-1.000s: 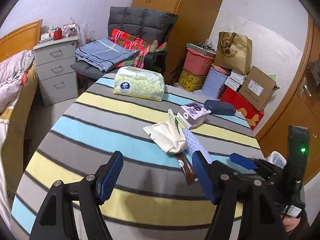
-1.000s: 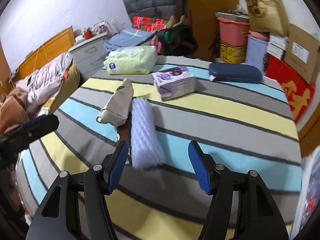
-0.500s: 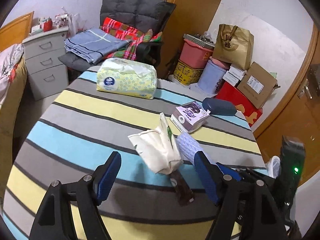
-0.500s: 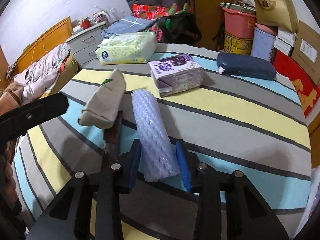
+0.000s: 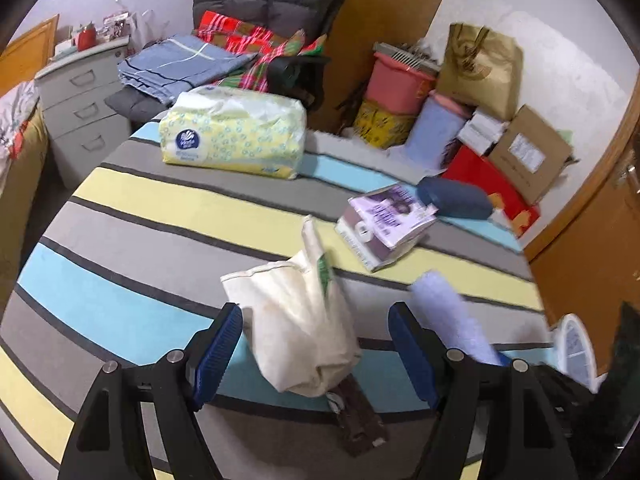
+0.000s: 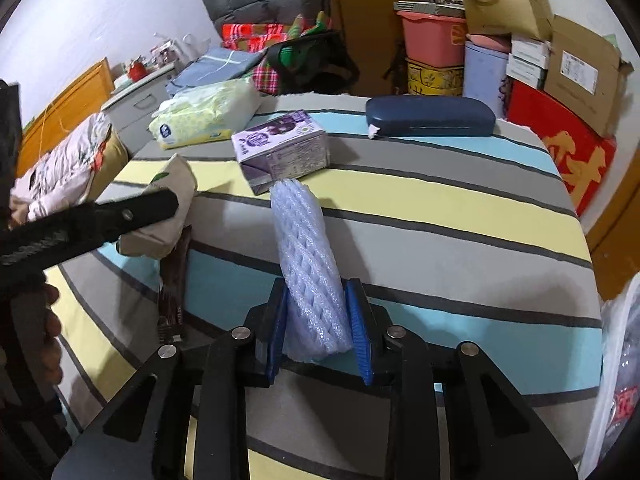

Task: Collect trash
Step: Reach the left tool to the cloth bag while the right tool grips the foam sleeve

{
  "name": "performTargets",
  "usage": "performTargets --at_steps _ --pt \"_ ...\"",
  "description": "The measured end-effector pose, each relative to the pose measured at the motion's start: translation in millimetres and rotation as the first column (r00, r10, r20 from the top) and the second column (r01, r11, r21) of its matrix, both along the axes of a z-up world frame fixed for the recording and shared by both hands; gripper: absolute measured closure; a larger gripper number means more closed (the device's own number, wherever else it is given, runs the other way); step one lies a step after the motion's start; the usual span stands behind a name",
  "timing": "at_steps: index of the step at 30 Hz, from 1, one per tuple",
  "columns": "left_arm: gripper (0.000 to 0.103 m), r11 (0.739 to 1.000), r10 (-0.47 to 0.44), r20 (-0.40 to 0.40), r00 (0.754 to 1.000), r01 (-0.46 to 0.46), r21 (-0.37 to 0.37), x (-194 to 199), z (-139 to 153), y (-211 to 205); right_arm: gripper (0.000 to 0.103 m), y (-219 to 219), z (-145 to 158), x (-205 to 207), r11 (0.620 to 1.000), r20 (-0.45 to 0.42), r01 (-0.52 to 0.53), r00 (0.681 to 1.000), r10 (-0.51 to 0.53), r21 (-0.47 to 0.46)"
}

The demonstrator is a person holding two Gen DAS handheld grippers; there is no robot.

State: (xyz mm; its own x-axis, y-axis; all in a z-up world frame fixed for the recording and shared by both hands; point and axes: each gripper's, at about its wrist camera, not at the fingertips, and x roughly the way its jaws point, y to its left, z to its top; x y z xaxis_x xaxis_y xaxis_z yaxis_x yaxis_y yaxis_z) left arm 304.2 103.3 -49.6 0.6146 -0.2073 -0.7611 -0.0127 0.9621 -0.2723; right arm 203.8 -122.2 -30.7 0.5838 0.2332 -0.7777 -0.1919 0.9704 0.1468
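Ribbed pale-blue foam netting (image 6: 310, 264) is pinched by the right tool (image 6: 318, 338) in its view, while a crumpled cream paper bag (image 5: 300, 320) is straddled, unpressed, by the wide-set left tool (image 5: 316, 352).

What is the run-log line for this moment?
right tongs: shut on foam net sleeve | left tongs: open around cream paper bag | brown wrapper: untouched

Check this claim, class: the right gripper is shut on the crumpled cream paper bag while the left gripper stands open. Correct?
Not quite. In the right wrist view, the right gripper is shut on the pale blue foam net sleeve, not the crumpled cream paper bag. The left gripper does stand open.
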Motion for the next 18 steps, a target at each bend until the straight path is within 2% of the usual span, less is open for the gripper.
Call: performTargets --at_steps 6,8,10,18 --pt "0.028 1.000 0.022 -0.004 1.000 -0.022 0.006 3.1 -6.9 -0.4 0.073 -0.8 -1.5 -0.5 1.000 0.003 -0.003 1.000 0.003 0.011" --pt "0.041 1.000 0.023 0.004 1.000 -0.023 0.010 2.8 -6.5 -1.0 0.073 -1.0 -1.6 -0.6 1.000 0.004 -0.002 1.000 0.002 0.011" --pt "0.044 1.000 0.026 0.008 1.000 -0.026 -0.001 3.2 -6.6 0.0 0.073 -2.4 -1.4 -1.6 1.000 0.004 -0.003 1.000 0.003 0.013" --pt "0.051 0.998 0.011 0.053 0.999 -0.014 0.056 -6.8 4.4 -7.1 0.073 -4.0 0.7 -3.2 1.000 0.019 0.005 1.000 -0.005 0.009"
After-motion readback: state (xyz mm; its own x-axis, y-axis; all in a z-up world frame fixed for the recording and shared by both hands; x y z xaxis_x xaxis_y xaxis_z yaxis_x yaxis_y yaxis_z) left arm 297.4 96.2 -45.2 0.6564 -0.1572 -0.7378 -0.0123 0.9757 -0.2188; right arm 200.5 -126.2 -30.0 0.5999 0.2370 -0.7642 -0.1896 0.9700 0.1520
